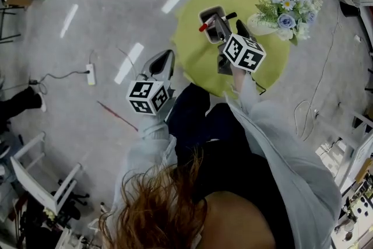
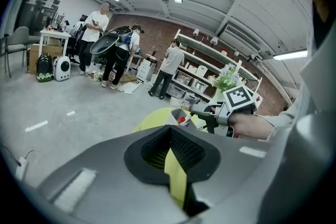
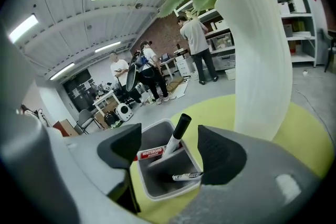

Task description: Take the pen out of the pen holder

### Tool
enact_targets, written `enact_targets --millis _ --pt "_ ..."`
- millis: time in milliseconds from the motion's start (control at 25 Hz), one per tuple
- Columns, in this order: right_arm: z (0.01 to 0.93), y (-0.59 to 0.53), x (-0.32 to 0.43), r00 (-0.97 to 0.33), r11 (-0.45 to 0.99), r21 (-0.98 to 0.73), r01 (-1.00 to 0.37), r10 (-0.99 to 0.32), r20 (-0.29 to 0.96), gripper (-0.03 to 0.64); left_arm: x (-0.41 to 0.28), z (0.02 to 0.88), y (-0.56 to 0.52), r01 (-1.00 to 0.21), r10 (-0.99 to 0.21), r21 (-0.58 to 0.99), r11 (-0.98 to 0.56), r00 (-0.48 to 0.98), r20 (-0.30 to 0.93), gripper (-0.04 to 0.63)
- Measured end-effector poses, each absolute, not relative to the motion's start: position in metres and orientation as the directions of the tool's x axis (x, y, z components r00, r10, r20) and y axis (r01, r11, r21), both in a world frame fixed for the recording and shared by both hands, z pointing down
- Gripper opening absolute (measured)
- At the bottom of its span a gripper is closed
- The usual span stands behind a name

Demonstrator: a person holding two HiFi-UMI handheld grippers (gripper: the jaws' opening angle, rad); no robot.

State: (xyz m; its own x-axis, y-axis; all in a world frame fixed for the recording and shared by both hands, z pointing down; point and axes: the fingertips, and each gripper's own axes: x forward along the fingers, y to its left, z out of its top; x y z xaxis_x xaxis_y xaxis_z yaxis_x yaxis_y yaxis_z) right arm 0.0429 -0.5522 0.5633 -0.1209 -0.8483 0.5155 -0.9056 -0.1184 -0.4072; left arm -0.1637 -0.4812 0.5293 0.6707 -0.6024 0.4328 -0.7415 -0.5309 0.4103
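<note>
The pen (image 3: 176, 136), a white marker with a black cap, stands in the grey pen holder (image 3: 164, 194). Its barrel is down inside and its cap sticks up above the rim. Its long axis runs steeply upward and leans a little, with the cap tipped to the right in the right gripper view. Two other markers share the holder: a red-labelled marker (image 3: 151, 153) lies low against the back wall, and a thin pen (image 3: 187, 176) lies nearly flat across the bottom.

The right hand-held gripper (image 3: 171, 150) points straight at the holder from just beside it, angled downward. Its jaws stand wide apart with nothing pressed between them. One pad is to the left of the holder and one to the right, so the black cap sits in the open gap, ahead of the pads and slightly above them. My judgement is that the coming grasp depends on this line-up: the jaws would close sideways across the leaning barrel just under the cap, above the two markers lying below.

The holder sits on the round yellow-green surface (image 3: 302, 128), and a tall white vase (image 3: 258, 60) of flowers stands close on the right. The left hand-held gripper (image 2: 169, 144) hangs well apart near the surface's edge, its jaws drawn together and empty, so the right is much the nearer one
</note>
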Motion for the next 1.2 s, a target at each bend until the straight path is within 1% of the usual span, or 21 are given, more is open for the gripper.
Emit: enact_targets --millis 80,200,440,520,680,760,840,1200 --pt "0.566 -0.559 0.043 -0.113 -0.135 -0.409 -0.903 -0.843 0.526 0.32 -0.166 0.533 -0.482 -0.745 -0.597 0.407 -0.529 0.667 0.445 0.017" --pt "0.567 -0.569 0.047 -0.083 -0.16 -0.383 -0.91 -0.834 0.545 0.265 -0.169 0.536 -0.486 -0.747 -0.592 0.405 -0.527 0.665 0.456 0.017" --pt "0.566 -0.584 0.046 -0.045 -0.165 -0.319 -0.933 -0.828 0.559 0.247 -0.176 0.54 -0.491 -0.751 -0.596 0.413 -0.516 0.66 0.456 0.017" --pt "0.566 -0.588 0.043 -0.041 -0.151 -0.285 -0.947 -0.82 0.571 0.224 -0.18 0.541 -0.493 -0.753 -0.597 0.416 -0.51 0.658 0.46 0.017" --pt "0.57 -0.597 0.042 -0.037 -0.1 -0.188 -0.977 -0.791 0.611 0.216 -0.18 0.542 -0.494 -0.753 -0.596 0.421 -0.506 0.658 0.46 0.017" --pt "0.572 -0.6 0.044 -0.021 -0.088 -0.142 -0.986 -0.78 0.626 0.155 -0.182 0.544 -0.495 -0.754 -0.596 0.425 -0.501 0.657 0.462 0.017" --pt "0.574 -0.602 0.045 -0.012 -0.08 -0.117 -0.99 -0.772 0.635 0.124 -0.183 0.545 -0.497 -0.754 -0.597 0.432 -0.496 0.657 0.461 0.017" --pt "0.567 -0.602 0.038 -0.072 -0.03 -0.158 -0.987 -0.794 0.604 0.106 -0.18 0.548 -0.498 -0.754 -0.595 0.435 -0.492 0.656 0.464 0.017"
